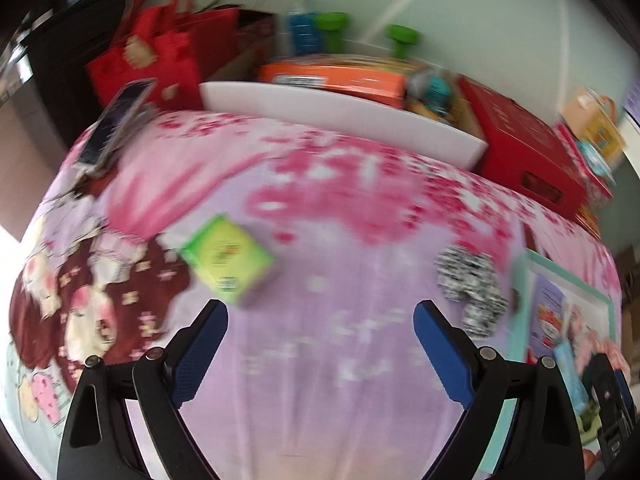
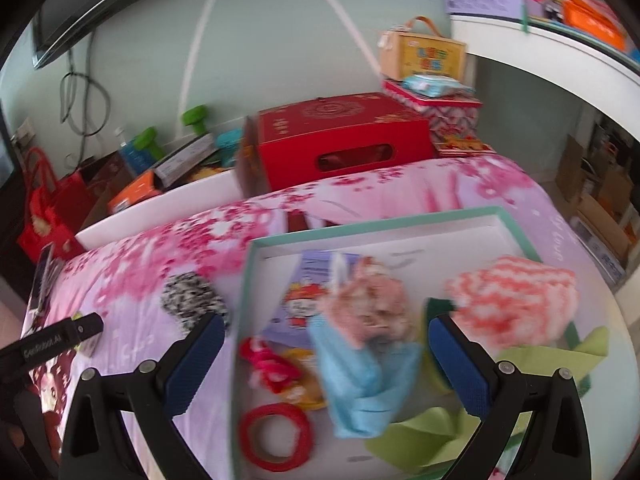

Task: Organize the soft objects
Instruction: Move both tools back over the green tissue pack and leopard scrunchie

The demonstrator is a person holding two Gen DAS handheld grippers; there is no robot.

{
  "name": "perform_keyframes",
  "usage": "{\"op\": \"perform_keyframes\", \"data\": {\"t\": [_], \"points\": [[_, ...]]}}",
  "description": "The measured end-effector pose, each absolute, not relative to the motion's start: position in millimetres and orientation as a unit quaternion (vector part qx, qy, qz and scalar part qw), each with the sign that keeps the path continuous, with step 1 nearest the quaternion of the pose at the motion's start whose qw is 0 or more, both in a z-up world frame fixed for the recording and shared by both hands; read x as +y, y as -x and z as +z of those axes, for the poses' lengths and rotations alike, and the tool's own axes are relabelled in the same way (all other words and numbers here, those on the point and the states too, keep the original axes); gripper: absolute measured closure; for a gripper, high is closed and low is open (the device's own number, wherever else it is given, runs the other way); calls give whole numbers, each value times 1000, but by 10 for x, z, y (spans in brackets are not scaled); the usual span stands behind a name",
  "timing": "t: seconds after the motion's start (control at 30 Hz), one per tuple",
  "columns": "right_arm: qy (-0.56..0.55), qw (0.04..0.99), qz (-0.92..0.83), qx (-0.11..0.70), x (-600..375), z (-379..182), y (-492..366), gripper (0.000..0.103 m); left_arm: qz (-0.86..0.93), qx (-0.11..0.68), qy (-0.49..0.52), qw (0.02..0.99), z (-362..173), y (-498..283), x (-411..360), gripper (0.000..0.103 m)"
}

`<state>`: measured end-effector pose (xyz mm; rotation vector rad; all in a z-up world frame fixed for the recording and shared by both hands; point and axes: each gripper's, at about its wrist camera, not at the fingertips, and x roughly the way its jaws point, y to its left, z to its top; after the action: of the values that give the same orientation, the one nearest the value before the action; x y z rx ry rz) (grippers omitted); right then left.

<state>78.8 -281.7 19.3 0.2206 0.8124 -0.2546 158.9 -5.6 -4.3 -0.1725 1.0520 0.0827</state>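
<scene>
A green tissue pack (image 1: pixel 228 260) lies on the pink bedspread, just ahead and left of my open left gripper (image 1: pixel 320 312). A black-and-white knit piece (image 1: pixel 472 288) (image 2: pixel 194 300) rests to the right, beside the teal-rimmed tray (image 2: pixel 248 280) (image 1: pixel 520 280). My open right gripper (image 2: pixel 320 328) hovers over the tray, empty. Inside the tray lie a pink fuzzy item (image 2: pixel 368 300) on a light blue cloth (image 2: pixel 360 384), a pink-white knit piece (image 2: pixel 516 304), a red ring (image 2: pixel 276 436), green cloth (image 2: pixel 424 440) and a purple packet (image 2: pixel 308 292).
A red box (image 2: pixel 340 140) (image 1: pixel 524 148), a white tray of clutter (image 1: pixel 340 116), a red bag (image 1: pixel 148 64) and green dumbbells (image 1: pixel 400 38) crowd the far edge of the bed. A phone (image 1: pixel 114 120) lies at the far left. The left gripper (image 2: pixel 52 340) shows at the right view's left edge.
</scene>
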Motion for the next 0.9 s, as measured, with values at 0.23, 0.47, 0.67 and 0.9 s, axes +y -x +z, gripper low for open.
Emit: {"op": "perform_keyframes", "data": {"t": [0.23,0.47,0.67,0.9], "points": [[-87,906,-92,405,-2425,145,-908,0,98,506,132,847,-81,-1494,652,9],[-72,909,-48,408,-1984,95,-981,0,124,506,148,840,-96,-1322,1041,9],[-44,909,-32,413,-1670,26,-1051,0,120,508,156,839,-106,-1299,1145,9],[-39,911,-25,410,-1542,-43,-1091,0,93,501,162,845,-161,-1362,1132,9]]}}
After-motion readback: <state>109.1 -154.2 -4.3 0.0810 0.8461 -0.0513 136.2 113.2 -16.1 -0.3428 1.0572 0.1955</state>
